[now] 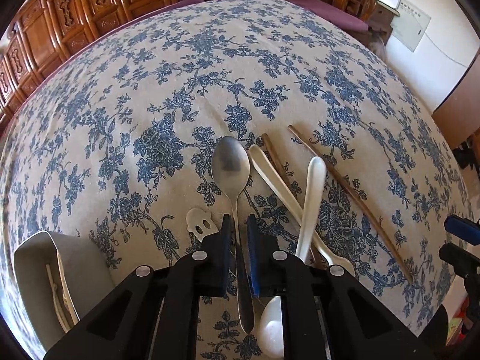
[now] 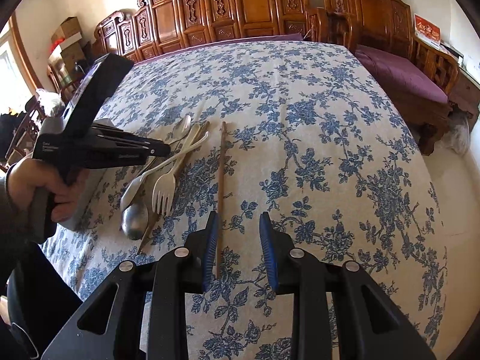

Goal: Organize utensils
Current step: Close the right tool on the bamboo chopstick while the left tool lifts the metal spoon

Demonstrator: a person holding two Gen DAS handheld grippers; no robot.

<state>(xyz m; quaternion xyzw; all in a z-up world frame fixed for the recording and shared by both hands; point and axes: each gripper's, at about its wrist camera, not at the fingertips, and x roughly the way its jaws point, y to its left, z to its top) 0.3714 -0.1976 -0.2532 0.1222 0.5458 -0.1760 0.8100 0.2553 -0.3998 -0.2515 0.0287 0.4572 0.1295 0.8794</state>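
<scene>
Gripping metal spoon (image 1: 231, 162), left gripper (image 1: 238, 225); container (image 1: 33, 258) holds string.

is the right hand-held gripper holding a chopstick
No, the right hand-held gripper is open and empty, with the chopstick lying on the tablecloth beside its left finger.

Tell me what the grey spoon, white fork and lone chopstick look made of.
Grey spoon: metal, probably steel; dull sheen with a dark reflection in its bowl. White fork: likely plastic; opaque, smooth. Lone chopstick: seemingly wood or bamboo; matte brown.
</scene>
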